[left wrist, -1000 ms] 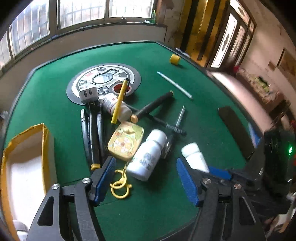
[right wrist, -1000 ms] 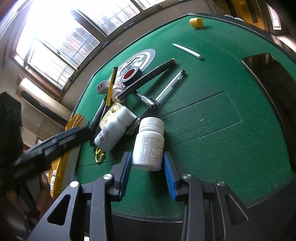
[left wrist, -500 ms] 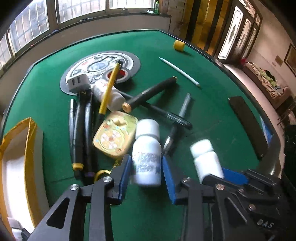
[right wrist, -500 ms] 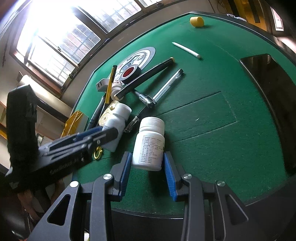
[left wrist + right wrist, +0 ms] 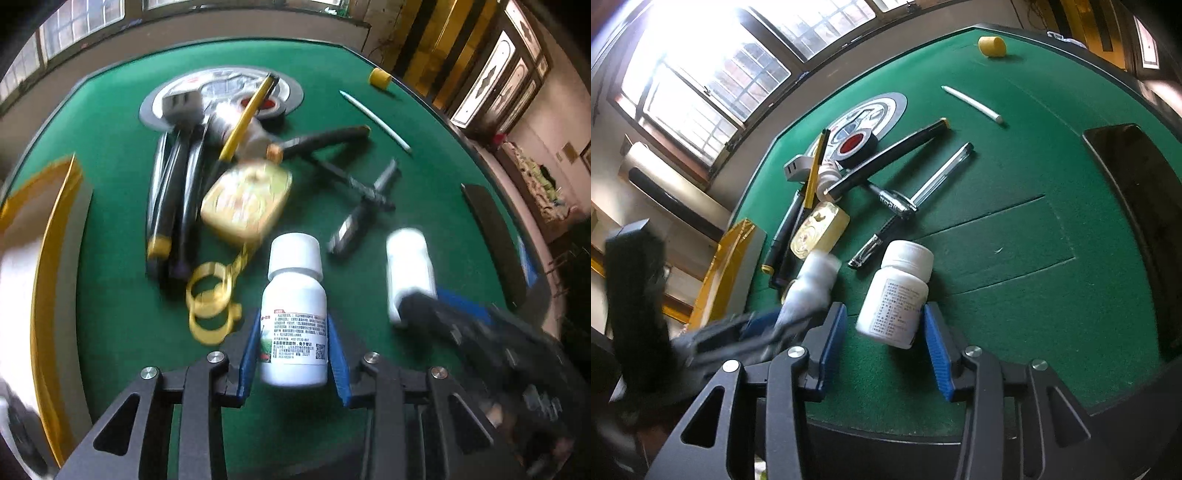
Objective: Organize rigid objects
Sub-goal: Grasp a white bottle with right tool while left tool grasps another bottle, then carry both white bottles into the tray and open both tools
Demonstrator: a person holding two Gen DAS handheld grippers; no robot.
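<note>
Green felt is covering the worktop, with a yellow-edged box sitting at its left edge. I am gripping a white labelled bottle in my left tool, blue pads pressed on both its sides. My right tool is standing open around a second white bottle, which is touching only the right pad. I judge I am mid-pickup; next the left bottle probably needs carrying over to the box, while the right tool needs closing. Only the right view is showing the gap beside that second bottle; the left view is blurring it. Pens and a yellow tin are lying beyond.
</note>
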